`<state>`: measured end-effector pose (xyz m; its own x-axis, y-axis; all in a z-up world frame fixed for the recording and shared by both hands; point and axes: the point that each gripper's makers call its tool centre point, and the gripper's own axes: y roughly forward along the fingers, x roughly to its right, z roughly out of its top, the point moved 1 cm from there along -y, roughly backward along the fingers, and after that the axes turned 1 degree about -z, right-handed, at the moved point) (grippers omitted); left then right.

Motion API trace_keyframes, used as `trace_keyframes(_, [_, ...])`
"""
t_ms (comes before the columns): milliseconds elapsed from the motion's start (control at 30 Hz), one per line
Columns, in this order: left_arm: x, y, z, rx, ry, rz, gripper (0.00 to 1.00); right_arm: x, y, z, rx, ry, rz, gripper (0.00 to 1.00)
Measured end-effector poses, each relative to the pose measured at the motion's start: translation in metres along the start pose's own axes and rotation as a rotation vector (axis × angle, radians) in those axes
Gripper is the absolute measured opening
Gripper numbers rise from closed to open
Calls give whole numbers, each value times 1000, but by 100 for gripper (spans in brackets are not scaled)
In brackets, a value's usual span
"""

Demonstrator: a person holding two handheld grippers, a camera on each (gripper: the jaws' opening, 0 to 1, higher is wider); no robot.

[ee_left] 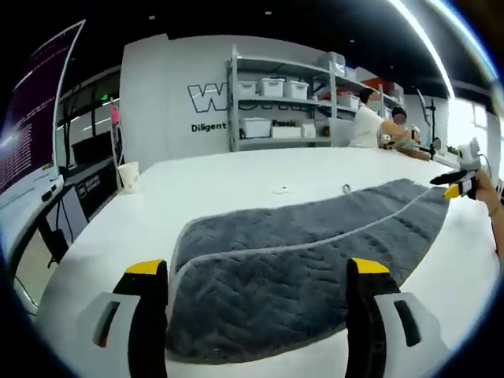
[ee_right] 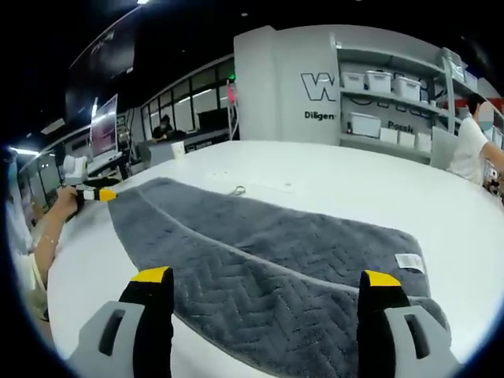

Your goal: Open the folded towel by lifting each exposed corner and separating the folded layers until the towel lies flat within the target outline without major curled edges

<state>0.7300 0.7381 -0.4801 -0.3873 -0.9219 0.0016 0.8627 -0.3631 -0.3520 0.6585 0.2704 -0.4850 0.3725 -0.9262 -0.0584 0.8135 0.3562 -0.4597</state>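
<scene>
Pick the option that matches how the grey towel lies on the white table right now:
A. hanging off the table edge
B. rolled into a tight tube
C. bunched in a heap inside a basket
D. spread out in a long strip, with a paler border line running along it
D: the grey towel lies spread in a long strip on the white table, with a paler border line along its length, in both the left and right gripper views.
</scene>
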Motion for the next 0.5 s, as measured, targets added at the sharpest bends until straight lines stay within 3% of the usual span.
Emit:
trace_keyframes(200, [-6,11,2,43,-42,-8,74,-1,0,1,3,0,8,96])
trace_keyframes(300, [-8,16,-4,17,-55,-10,65,-1,-1,1,5,2,8,96])
trace_keyframes(400, [-11,21,-15,-40,-17,18,57,-1,-1,1,7,4,8,96])
trace_keyframes(500, [-14,26,-17,-46,-13,34,52,-1,-1,2,7,5,8,96])
